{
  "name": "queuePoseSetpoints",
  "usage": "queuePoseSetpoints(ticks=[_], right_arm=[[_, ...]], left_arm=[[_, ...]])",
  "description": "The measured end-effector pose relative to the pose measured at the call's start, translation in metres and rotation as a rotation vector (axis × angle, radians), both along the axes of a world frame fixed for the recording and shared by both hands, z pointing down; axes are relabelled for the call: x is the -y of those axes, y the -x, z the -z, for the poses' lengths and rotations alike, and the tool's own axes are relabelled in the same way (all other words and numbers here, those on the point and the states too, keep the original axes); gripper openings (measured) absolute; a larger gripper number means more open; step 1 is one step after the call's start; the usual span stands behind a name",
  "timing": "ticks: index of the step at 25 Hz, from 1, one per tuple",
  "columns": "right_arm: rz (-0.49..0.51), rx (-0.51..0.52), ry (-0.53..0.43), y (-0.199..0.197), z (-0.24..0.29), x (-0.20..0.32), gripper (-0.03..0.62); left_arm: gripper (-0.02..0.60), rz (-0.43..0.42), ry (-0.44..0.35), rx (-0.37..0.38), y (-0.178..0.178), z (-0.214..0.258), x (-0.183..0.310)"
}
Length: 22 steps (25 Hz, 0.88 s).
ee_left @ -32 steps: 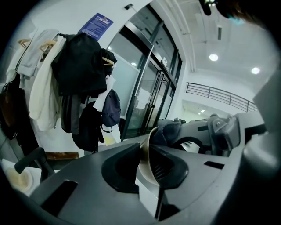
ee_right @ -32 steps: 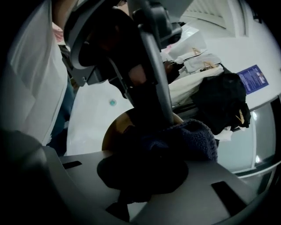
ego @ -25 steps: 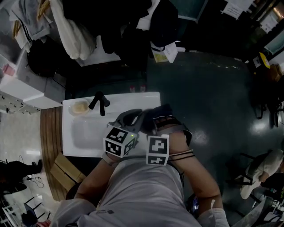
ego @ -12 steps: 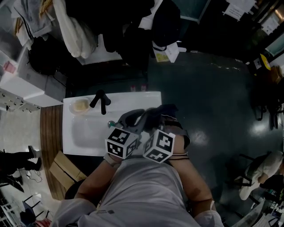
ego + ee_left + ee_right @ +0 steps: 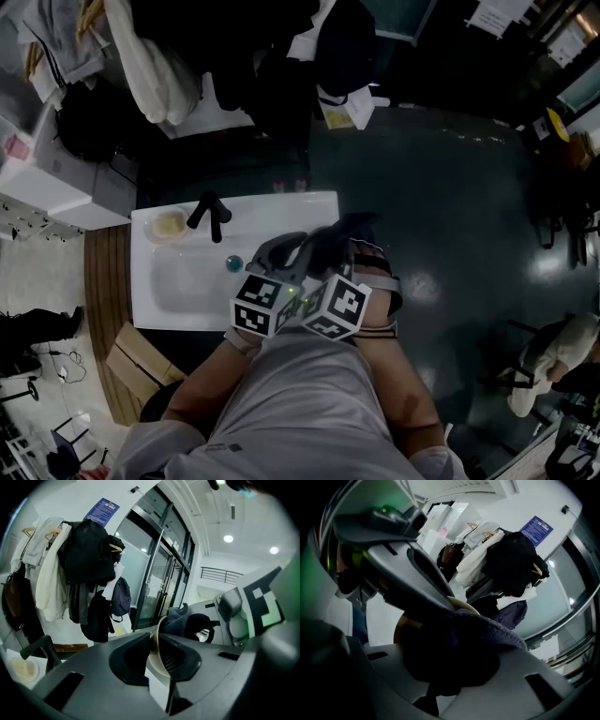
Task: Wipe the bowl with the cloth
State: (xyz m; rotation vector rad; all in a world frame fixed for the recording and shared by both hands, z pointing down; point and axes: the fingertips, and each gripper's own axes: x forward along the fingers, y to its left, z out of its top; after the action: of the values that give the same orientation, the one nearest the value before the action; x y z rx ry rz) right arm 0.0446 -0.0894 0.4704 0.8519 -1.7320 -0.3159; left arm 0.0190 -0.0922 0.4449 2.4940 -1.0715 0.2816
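right marker cube [image 5: 337, 307]: turned since a second ago from a square-on face to a corner-up diamond, and drawn in just beside the left marker cube [image 5: 261, 305]. both bore black-and-white square codes, no letters. a small green light glowed between them.

left tool [image 5: 157, 660]: grey moulded plastic, jaws closed on the rim of the bowl [image 5: 154, 649], one jaw inside the wall and one outside.

bowl: thin-walled, tan, smooth, round; held on edge above the front right of the sink [image 5: 187, 291], rim pointing away from the person.

right tool [image 5: 447, 667]: same grey plastic, jaws clamped on the cloth [image 5: 487, 630].

cloth: dark blue, nubbly terry weave, bunched into a soft lump; pressed against the inside of the bowl, with the tan rim showing above it in the right gripper view.

sink: white, glossy, rectangular, with a shallow basin; small teal round drain piece [image 5: 233, 263] in the basin; black matte faucet [image 5: 210, 217] at the back edge; a round beige item [image 5: 170, 226] in the back left corner, kind not clear.

poster [image 5: 102, 509]: blue with white print, on the white wall, too small to read.

coats [image 5: 86, 550]: black and cream fabric, on hangers; a dark backpack [image 5: 121, 597] hung beside them.

floor [image 5: 441, 206]: dark green, glossy.
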Motion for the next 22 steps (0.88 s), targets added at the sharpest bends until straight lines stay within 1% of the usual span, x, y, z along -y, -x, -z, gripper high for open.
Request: queuePoseSetpoints(ticks=[3,6,10,12,14,16,18,22], right_arm=[[0.038,-0.133,-0.029,-0.008,-0.001,0.000,0.080],[0.101,-0.248,-0.022,-0.009,-0.007,-0.004,0.080],[0.207,-0.412,0.042,-0.008,-0.024,-0.018,0.080],[0.265,-0.458,0.072,-0.004,-0.033,-0.026,0.080],[0.310,-0.459,0.101,0.002,-0.040,-0.034,0.080],[0.334,-0.428,0.127,0.010,-0.044,-0.040,0.080],[0.335,-0.375,0.151,0.017,-0.047,-0.043,0.080],[0.300,-0.228,0.196,0.031,-0.049,-0.046,0.080]], left_arm=[[0.051,0.010,-0.020,0.026,0.005,0.004,0.005],[0.049,0.005,-0.011,0.020,0.007,0.003,0.006],[0.049,-0.017,0.003,0.015,0.003,0.001,0.002],[0.050,-0.026,0.019,0.017,0.002,-0.003,-0.001],[0.049,-0.027,0.027,0.019,0.003,-0.005,-0.002],[0.051,-0.023,0.029,0.020,0.005,-0.006,-0.002],[0.051,-0.020,0.031,0.020,0.007,-0.007,-0.002],[0.051,-0.014,0.043,0.006,0.011,-0.008,-0.001]])
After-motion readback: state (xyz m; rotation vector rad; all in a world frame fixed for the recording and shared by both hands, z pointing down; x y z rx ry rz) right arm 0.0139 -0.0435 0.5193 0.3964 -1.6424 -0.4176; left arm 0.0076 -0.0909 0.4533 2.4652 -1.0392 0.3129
